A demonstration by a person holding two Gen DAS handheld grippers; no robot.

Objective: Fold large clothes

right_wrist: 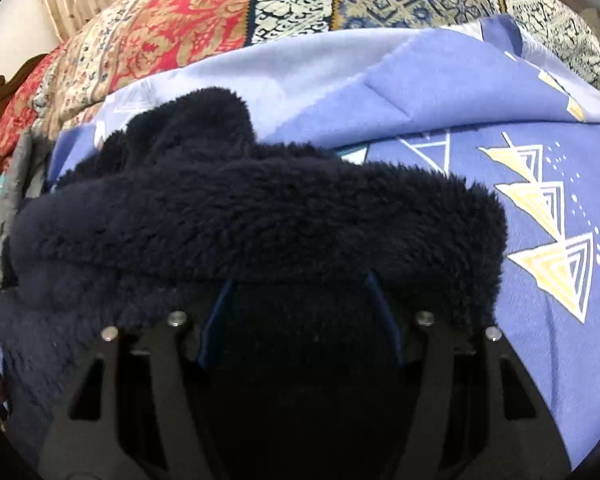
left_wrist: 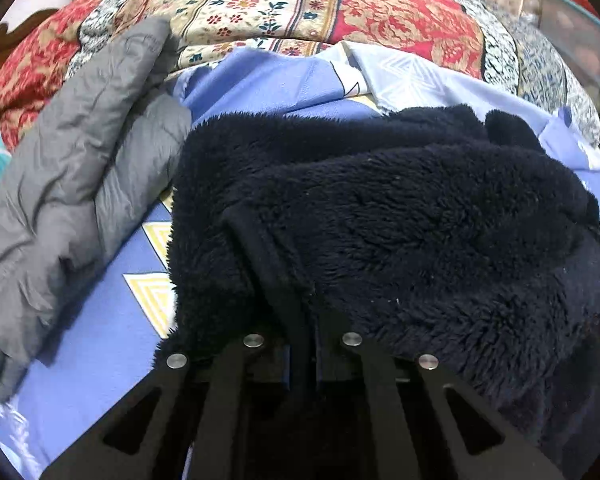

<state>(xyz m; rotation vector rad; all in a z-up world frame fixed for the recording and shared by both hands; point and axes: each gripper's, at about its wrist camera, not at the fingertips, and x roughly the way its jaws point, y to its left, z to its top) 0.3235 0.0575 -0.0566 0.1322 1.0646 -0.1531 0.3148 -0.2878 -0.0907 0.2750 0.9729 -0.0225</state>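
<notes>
A dark navy fleece garment (left_wrist: 400, 208) lies bunched on a blue bedsheet (left_wrist: 100, 340) with yellow triangle prints. My left gripper (left_wrist: 302, 344) is shut on a ribbed hem of the fleece; the fingers stand close together with the cloth pinched between them. In the right wrist view the same fleece (right_wrist: 260, 208) drapes over my right gripper (right_wrist: 300, 320). Its fingers (right_wrist: 214, 328) stand wide apart with fleece filling the space between them, and the fingertips are hidden under the pile.
A grey puffer jacket (left_wrist: 72, 184) lies to the left of the fleece. A red and cream patterned quilt (left_wrist: 284, 4) is piled behind; it also shows in the right wrist view (right_wrist: 204, 20). The blue sheet (right_wrist: 540, 320) extends to the right.
</notes>
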